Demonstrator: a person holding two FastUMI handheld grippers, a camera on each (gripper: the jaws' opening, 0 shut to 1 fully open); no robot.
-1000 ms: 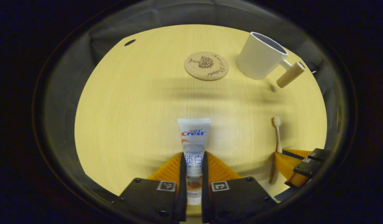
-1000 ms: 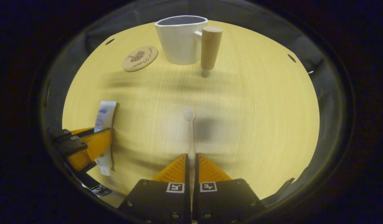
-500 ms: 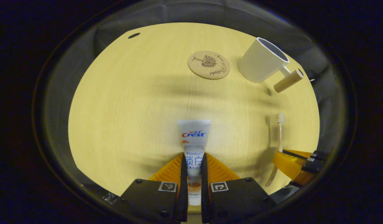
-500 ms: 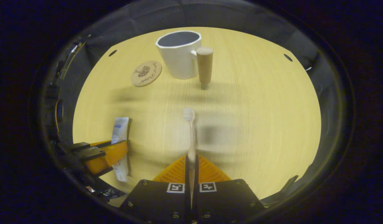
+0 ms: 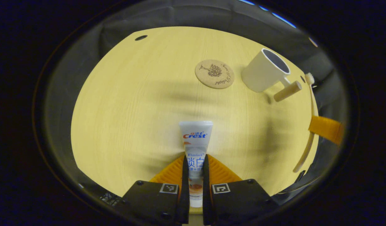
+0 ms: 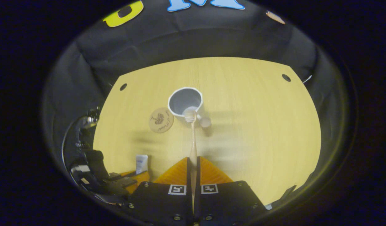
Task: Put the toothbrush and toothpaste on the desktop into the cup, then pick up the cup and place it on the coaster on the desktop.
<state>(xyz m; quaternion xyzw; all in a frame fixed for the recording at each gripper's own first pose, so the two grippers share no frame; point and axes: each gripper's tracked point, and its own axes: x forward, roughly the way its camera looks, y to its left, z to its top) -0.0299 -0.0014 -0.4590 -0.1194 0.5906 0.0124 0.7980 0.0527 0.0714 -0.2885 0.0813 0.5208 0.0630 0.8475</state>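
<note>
My left gripper is shut on the white toothpaste tube, which points forward, just above the wooden tabletop. My right gripper is shut on the pale toothbrush, held high over the table with its head over the rim of the white cup. In the left gripper view the toothbrush hangs at the right, held by the right gripper, near the cup with its wooden handle. The round cork coaster lies left of the cup; it appears as the coaster in the right gripper view too.
The tabletop has small dark holes near its far corners. Black cloth walls close the booth behind the table. A person's dark-clad hand and the left gripper sit at the lower left of the right gripper view.
My right gripper has lifted the toothbrush high off the table and carried it toward the cup. My left gripper has stayed shut on the toothpaste, almost in place.
</note>
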